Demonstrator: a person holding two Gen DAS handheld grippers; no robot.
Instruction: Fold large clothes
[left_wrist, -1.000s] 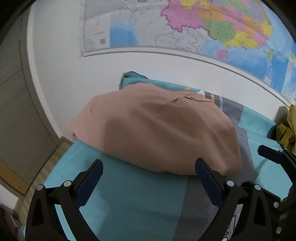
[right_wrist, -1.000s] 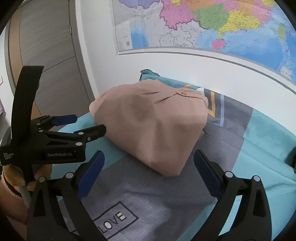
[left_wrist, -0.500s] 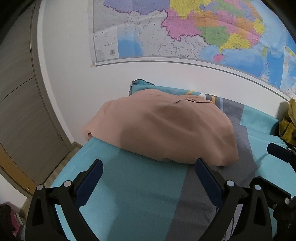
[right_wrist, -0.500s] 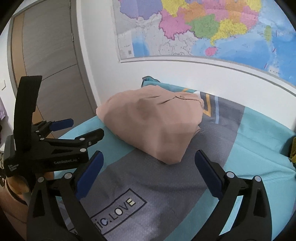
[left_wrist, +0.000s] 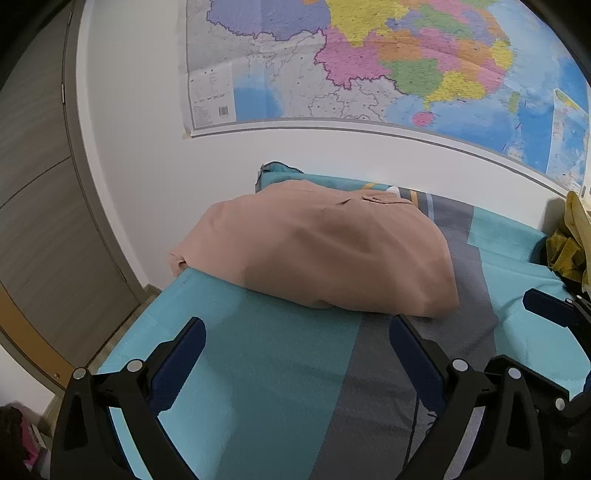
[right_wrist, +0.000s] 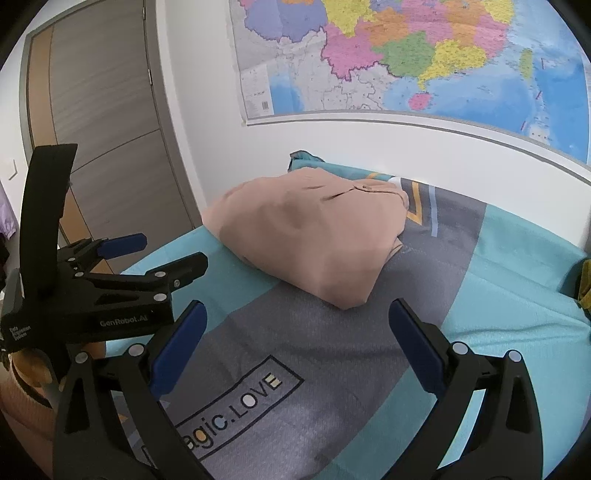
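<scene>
Both grippers are pulling back and up from the folded garment, which now sits farther off than a second ago. Left gripper (left_wrist: 297, 341) is hovering over the teal-and-grey bedspread (left_wrist: 266, 387), jaws spread wide, holding nothing. Right gripper (right_wrist: 297, 325) is doing the same, jaws spread, empty. The peach garment (left_wrist: 317, 254) is lying folded in a rounded bundle at the far end of the bed by the wall, under the map (left_wrist: 369, 62). Yellow clothing (left_wrist: 569, 243) is sitting at the right edge.
</scene>
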